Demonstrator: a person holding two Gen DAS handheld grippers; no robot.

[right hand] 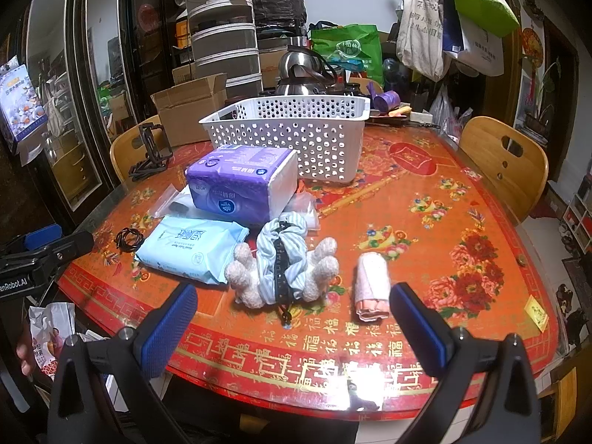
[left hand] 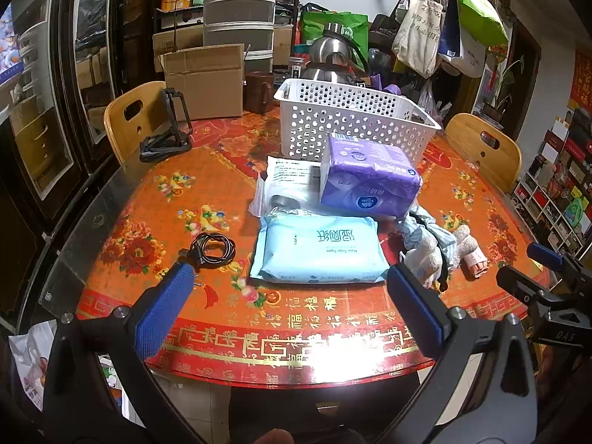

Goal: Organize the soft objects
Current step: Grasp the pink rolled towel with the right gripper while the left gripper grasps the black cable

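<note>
Pink roll (right hand: 372, 286) lengthwise toward camera

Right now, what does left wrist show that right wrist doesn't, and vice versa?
Only the left wrist view: a brown mug beside the cardboard box, and the right gripper's fingers at its right edge.

Only the right wrist view: a yellow card near the table's right rim, and the left gripper's fingers at its left edge.

Both: white basket, purple tissue pack, blue wipes pack, plush toy, pink roll, black cable. Each view's own gripper is open.
</note>
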